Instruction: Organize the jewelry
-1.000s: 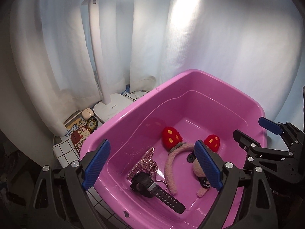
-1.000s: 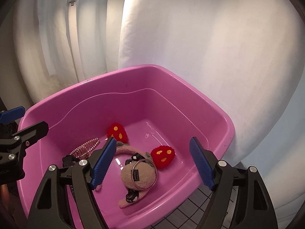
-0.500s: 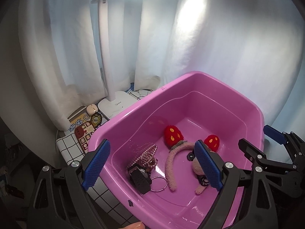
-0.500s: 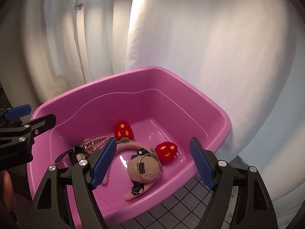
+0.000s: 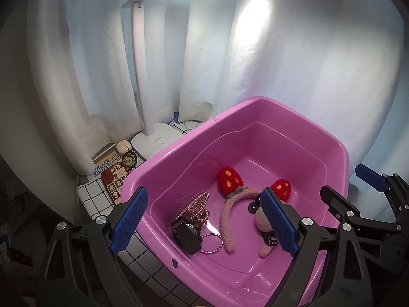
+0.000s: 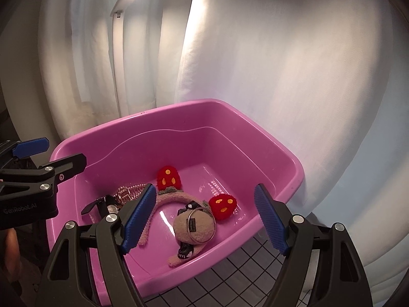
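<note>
tub (image 5: 294,117), pink, is seen w/ all jewelry on its floor. headband (image 5: 230,217) w/ red ears lies centre; plush charm (image 6: 194,223) at 3 o'clock of it; watch (image 5: 186,235), bead comb (image 5: 194,204) and ring (image 5: 211,241) at 8 o'clock. left gripper (image 5: 202,220) and right gripper (image 6: 204,212) are both held wide, nothing between. one piece should be approached from straight above, pads closed on a firm part, tangled bits avoided.

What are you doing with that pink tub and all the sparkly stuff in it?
A person is sorting jewelry with a gripper in each hand. Both the left gripper and the right gripper hang open above the pink tub, holding nothing. Inside the tub lie a fuzzy headband with red strawberry ears, a pearl hair comb, a black watch, a silver ring and a small plush charm. Nothing has been picked up yet.
</note>
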Motion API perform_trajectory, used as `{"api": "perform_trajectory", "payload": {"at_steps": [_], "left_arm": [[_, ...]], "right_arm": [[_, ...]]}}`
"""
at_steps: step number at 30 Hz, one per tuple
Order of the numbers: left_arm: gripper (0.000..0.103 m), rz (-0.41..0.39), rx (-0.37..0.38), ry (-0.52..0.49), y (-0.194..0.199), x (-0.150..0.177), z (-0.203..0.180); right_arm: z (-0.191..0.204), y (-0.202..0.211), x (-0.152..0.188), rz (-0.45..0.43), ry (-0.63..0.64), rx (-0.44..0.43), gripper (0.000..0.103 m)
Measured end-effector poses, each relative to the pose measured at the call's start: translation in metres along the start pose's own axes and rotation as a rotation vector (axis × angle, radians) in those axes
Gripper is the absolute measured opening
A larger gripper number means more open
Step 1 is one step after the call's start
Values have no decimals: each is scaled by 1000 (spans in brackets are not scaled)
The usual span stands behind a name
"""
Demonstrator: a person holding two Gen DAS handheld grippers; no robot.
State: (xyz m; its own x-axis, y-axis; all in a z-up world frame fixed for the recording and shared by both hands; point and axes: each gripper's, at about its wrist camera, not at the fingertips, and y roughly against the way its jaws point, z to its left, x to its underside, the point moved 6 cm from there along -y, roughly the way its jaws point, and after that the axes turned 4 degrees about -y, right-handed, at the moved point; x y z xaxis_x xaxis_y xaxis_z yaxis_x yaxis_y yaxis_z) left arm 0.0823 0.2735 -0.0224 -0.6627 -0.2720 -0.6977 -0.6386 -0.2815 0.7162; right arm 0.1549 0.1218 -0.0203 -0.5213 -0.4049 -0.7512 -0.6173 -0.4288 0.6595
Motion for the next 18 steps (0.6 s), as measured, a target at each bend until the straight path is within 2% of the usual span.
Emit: {"api": "perform_trajectory", "payload": {"at_steps": [18], "left_arm": [[88, 12, -1, 18, 4, 1, 2]], "right_arm": [[0, 9, -1, -10, -5, 7, 75]]}}
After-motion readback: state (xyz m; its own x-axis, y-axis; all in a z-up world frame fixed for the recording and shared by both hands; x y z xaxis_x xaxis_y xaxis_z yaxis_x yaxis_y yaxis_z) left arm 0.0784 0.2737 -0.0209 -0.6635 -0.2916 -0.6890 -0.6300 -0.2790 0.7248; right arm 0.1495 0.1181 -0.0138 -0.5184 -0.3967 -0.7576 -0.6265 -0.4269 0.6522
